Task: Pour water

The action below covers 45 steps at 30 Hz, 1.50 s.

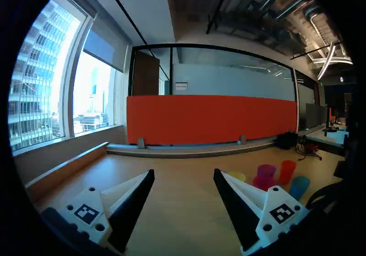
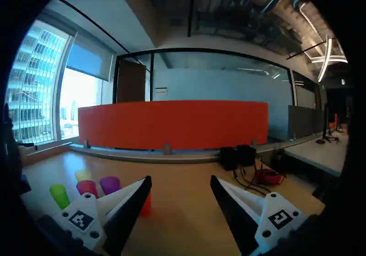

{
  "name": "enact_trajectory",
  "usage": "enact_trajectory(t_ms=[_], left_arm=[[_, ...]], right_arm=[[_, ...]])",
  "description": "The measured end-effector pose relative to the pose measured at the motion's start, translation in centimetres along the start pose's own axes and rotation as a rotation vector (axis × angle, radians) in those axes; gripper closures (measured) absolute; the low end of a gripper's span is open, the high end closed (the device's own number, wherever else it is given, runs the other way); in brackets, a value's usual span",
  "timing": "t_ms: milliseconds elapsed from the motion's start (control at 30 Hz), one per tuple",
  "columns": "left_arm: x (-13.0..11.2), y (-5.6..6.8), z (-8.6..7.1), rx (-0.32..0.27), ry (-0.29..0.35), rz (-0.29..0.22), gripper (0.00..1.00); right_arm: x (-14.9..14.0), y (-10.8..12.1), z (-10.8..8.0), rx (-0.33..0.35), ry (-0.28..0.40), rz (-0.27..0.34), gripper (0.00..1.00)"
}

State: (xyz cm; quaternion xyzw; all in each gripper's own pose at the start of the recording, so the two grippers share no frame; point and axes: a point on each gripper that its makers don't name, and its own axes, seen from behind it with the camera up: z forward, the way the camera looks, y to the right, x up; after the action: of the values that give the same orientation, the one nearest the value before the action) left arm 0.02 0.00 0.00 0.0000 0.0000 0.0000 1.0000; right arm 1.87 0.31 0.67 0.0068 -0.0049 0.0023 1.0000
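Both jaws open, empty. Cups [image 1: 266, 171] stand upright on the bench [image 1: 183, 219] — right of your left gripper [image 1: 183, 171], left of your right gripper [image 2: 180, 178]. Red cup [image 2: 145, 205] sits just past its fingertip — I'd say that hand's nearer.

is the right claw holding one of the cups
No, the right claw is open and empty; the purple cup stands on the table apart from it.
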Motion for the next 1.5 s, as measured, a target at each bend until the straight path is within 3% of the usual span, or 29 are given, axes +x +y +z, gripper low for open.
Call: enact_trajectory(t_ms=[533, 1000, 1200, 1500], left_arm=[[10.7, 1.5, 1.6, -0.076, 0.011, 0.007, 0.04], [19.1, 2.0, 2.9, -0.140, 0.040, -0.004, 0.04], [19.5, 2.7, 3.0, -0.191, 0.039, -0.014, 0.04], [18.0, 5.1, 2.8, -0.331, 0.002, -0.029, 0.04]], right_arm=[[10.2, -2.0, 1.1, 0.102, 0.010, 0.024, 0.00], [16.5, -2.9, 1.6, 0.163, 0.041, 0.024, 0.00], [16.9, -3.8, 1.2, 0.222, 0.044, 0.018, 0.00], [17.3, -7.3, -0.1, 0.428, 0.048, -0.012, 0.01]])
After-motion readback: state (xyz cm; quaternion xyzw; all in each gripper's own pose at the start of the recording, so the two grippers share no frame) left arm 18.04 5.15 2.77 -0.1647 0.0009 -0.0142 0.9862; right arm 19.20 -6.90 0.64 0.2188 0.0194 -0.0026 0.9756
